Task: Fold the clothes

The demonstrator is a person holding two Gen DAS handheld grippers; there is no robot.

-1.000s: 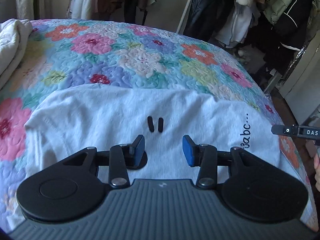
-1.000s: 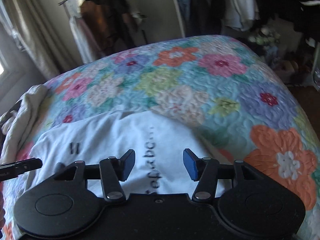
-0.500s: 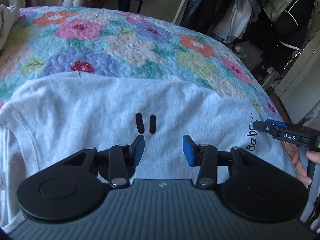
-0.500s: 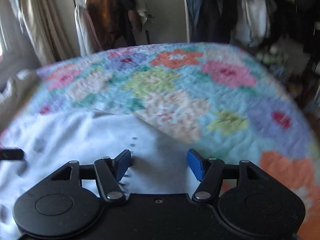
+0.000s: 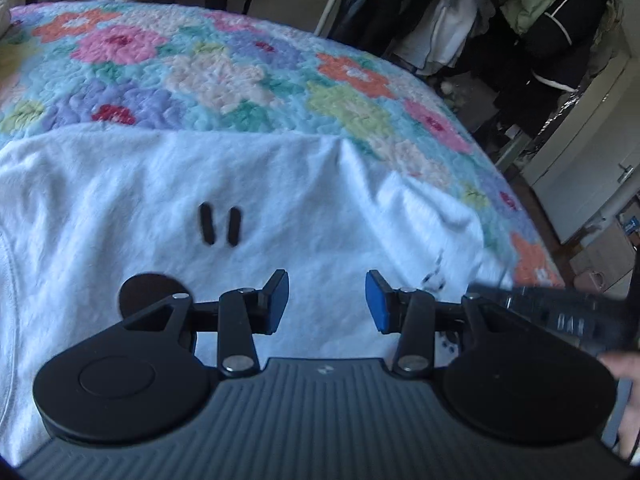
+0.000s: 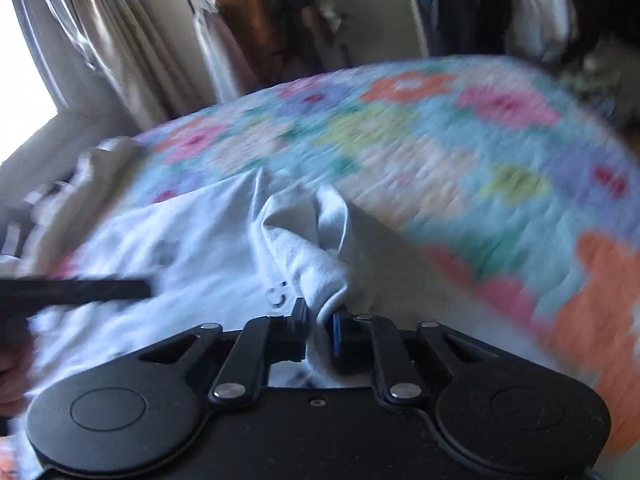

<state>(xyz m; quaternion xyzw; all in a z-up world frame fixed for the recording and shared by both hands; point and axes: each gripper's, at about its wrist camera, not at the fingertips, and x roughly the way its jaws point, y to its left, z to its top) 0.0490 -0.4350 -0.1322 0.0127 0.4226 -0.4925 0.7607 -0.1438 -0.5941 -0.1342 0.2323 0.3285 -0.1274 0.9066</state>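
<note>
White cotton, a T-shirt (image 5: 280, 184), is spread flat on the floral quilt (image 5: 240, 76) of the bed, its printed side up. A bunched fold at its edge is pinched as the right gripper (image 6: 318, 330) closes. The left gripper (image 5: 327, 300) is held open above the fabric, nothing between its pads.

Legible marks, placed relative to the white T-shirt (image 5: 280, 184) lying on the bed:

- Right gripper (image 5: 568, 322), at the shirt's right edge in the left wrist view: white capitals on its black side, blurred, read as "DAS"; last letter uncertain.
- Shirt front, centre: two short black upright bars (image 5: 220, 225), a printed sign, not letters.
- Shirt front, right part: black script print (image 5: 434, 276), smeared by motion, unreadable.
- Right wrist view: a black printed fragment (image 6: 279, 294) on the shirt just above the pinched fold; resembles a curved letter with a dot, not decipherable.
</note>
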